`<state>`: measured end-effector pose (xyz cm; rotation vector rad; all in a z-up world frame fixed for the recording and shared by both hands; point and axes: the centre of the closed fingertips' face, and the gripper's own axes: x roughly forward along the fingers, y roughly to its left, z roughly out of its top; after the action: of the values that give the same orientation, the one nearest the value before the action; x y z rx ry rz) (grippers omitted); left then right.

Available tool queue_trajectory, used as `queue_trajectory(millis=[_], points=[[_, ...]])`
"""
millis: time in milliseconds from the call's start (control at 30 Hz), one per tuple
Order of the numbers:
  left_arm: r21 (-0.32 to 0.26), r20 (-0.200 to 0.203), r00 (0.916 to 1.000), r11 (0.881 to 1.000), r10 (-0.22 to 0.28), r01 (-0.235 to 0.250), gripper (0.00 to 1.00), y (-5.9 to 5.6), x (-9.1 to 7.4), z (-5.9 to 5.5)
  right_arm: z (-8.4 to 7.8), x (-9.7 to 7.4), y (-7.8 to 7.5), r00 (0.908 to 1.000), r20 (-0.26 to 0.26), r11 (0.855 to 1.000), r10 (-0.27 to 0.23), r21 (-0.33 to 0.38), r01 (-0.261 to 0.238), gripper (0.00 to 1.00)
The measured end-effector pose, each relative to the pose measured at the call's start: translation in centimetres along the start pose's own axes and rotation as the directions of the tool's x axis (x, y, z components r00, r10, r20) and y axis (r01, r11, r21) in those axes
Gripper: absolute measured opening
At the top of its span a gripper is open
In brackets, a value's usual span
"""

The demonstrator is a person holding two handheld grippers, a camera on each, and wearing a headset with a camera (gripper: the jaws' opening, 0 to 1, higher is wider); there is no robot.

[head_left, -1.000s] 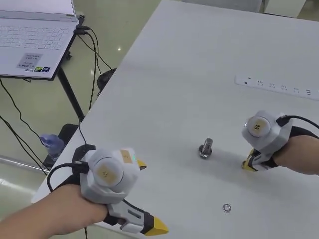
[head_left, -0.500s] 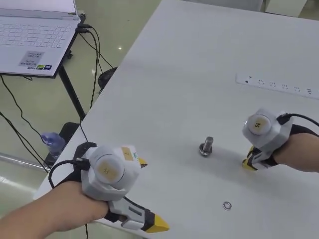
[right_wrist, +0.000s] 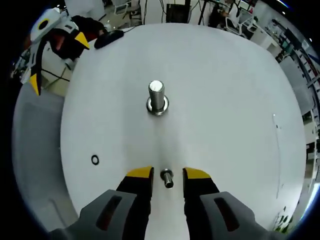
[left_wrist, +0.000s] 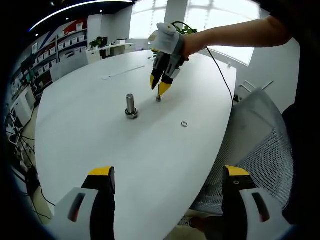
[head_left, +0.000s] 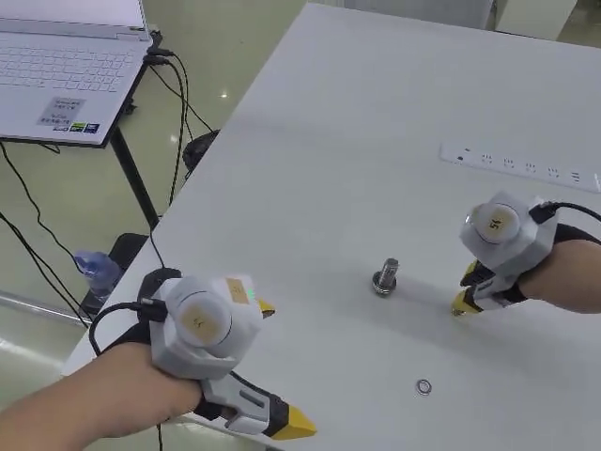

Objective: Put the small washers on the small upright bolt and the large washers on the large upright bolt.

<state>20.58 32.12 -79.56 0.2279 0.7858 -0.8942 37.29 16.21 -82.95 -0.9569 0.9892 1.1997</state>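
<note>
Shift since a second ago: right gripper (head_left: pixel 464 288) has drawn slightly up from its earlier spot and rolled, so both yellow tips now show in the head view. Left gripper (head_left: pixel 281 368) has barely moved.
Right gripper: jaws partly spread, one on either side of the small bolt (right_wrist: pixel 166 177). The right gripper view shows a sliver of gap on each side, so it is not pinching.
Left gripper: jaws spread wide with nothing between them, at the near edge of the table (head_left: pixel 376 113), well apart from the work.
Small bolt: upright on the table between the right jaws, near the large bolt (head_left: pixel 385 276).
Large bolt: upright mid-table, with a wider ring at its foot. Cannot tell whether that ring is the bolt head or stacked washers.
Loose washer (head_left: pixel 423 386): flat on the table, nearer the person than either bolt, apart from both grippers.
Step in hand: by my reading, the right gripper is either releasing at the small bolt or lining up on it. Too small to tell whether a washer already sits there.
Next move: probably fetching the loose washer. It is thin and flat, so the tips would need to come down steeply and close narrowly on its rim, then thread it over the matching bolt. It looks slight beside the large bolt, so likely the small one.
Count: bolts, two. Loose washers, one. Grippers, two. Power strip (head_left: pixel 516 164), one. Laptop (head_left: pixel 66 66), one.
</note>
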Motion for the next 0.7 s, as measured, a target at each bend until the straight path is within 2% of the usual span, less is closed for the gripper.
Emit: queue_trajectory(millis=[200, 300, 467, 700], points=[[0.001, 0.007, 1.0, 1.0, 0.005, -0.005, 0.89, -0.1, -0.3, 0.1, 1.4, -0.5, 1.4, 0.9995, 0.029, 0.998, 0.015, -0.068, -0.013, 0.26], [0.005, 0.011, 0.9999, 1.0, 0.008, -0.008, 0.89, -0.2, -0.5, 0.3, 1.8, -0.6, 2.2, 0.999, 0.036, 0.996, 0.028, -0.08, -0.025, 0.27], [0.013, 0.026, 0.9995, 1.0, 0.016, -0.016, 0.9, -0.3, -0.5, 0.7, 1.9, -0.5, 3.6, 0.9973, 0.037, 0.989, 0.064, -0.136, -0.058, 0.29], [0.03, 0.047, 0.9987, 0.999, 0.02, -0.021, 0.92, -0.3, -0.4, 1.3, 2.3, -0.7, 5.6, 0.9952, 0.044, 0.981, 0.087, -0.178, -0.078, 0.29]])
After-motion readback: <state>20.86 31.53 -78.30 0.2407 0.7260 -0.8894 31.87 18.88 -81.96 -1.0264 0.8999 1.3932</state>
